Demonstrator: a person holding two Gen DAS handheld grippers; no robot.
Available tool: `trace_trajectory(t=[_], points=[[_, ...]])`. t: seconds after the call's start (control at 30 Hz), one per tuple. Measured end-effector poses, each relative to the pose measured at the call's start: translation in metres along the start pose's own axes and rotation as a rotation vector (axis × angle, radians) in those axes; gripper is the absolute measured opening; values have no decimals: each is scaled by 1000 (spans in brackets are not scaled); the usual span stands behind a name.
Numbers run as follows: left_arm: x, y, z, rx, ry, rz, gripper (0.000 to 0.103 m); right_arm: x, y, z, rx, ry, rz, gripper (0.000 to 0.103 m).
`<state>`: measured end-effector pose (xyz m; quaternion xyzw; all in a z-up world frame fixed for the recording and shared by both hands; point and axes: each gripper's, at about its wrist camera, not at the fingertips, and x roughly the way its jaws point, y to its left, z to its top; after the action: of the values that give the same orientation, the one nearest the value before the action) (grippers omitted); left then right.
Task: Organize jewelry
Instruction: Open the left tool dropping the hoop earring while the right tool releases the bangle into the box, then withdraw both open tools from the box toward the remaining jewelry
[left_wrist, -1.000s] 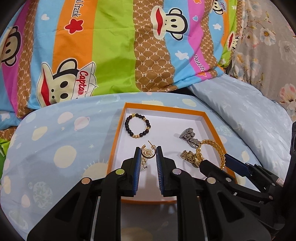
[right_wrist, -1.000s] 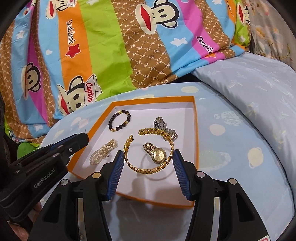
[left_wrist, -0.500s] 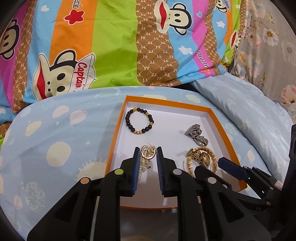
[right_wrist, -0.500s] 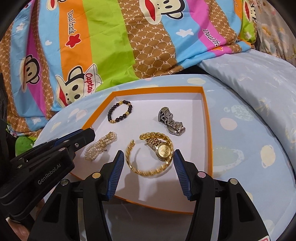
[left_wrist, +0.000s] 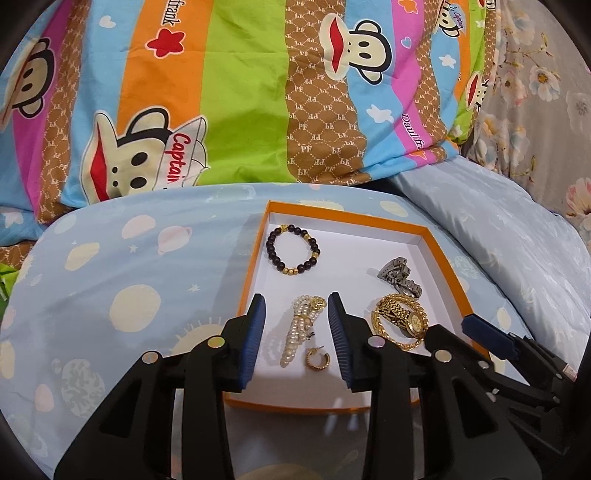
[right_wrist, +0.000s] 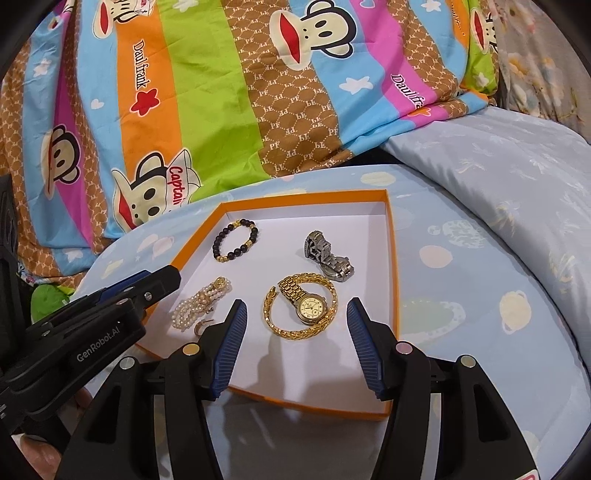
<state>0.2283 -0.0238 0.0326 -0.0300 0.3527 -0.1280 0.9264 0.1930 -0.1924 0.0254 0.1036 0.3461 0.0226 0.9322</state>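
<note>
An orange box (left_wrist: 347, 217) with a white floor holds a black bead bracelet (left_wrist: 293, 253), a pearl bracelet (left_wrist: 297, 332), a small gold hoop earring (left_wrist: 317, 360), a silver watch (left_wrist: 399, 277) and a gold watch (left_wrist: 404, 317) inside a gold chain bracelet (left_wrist: 384, 332). My left gripper (left_wrist: 295, 298) hovers over the pearls and the earring. Its jaws are opening and the pads touch neither. My right gripper (right_wrist: 297, 302) is open above the gold watch (right_wrist: 312, 306) and the chain bracelet (right_wrist: 295, 332), which lie free on the box (right_wrist: 306, 194) floor.
The box rests on a light blue cushion (left_wrist: 129, 280) printed with planets. A striped cartoon-monkey quilt (left_wrist: 240, 92) rises behind it. A pale blue pillow (right_wrist: 498, 177) lies to the right, with floral fabric (left_wrist: 546, 92) beyond. The left gripper's body (right_wrist: 110, 314) overhangs the box's left edge.
The left jaws have spread, and the gold hoop earring that was between their tips now lies on the box floor beside the pearls. The gold chain bracelet has settled around the gold watch, clear of the right pads.
</note>
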Motion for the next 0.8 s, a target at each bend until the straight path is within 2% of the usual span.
trace_trajectory(t=[0.3, 0.6, 0.8], points=[[-42, 17, -30, -18, -10, 28, 34, -63, -4, -40, -22, -42, -24, 56], [-93, 26, -87, 3, 31, 53, 34, -97, -13, -94, 12, 26, -14, 56], [-112, 30, -114, -4, 60, 51, 34, -112, -14, -116, 21, 45, -11, 56]])
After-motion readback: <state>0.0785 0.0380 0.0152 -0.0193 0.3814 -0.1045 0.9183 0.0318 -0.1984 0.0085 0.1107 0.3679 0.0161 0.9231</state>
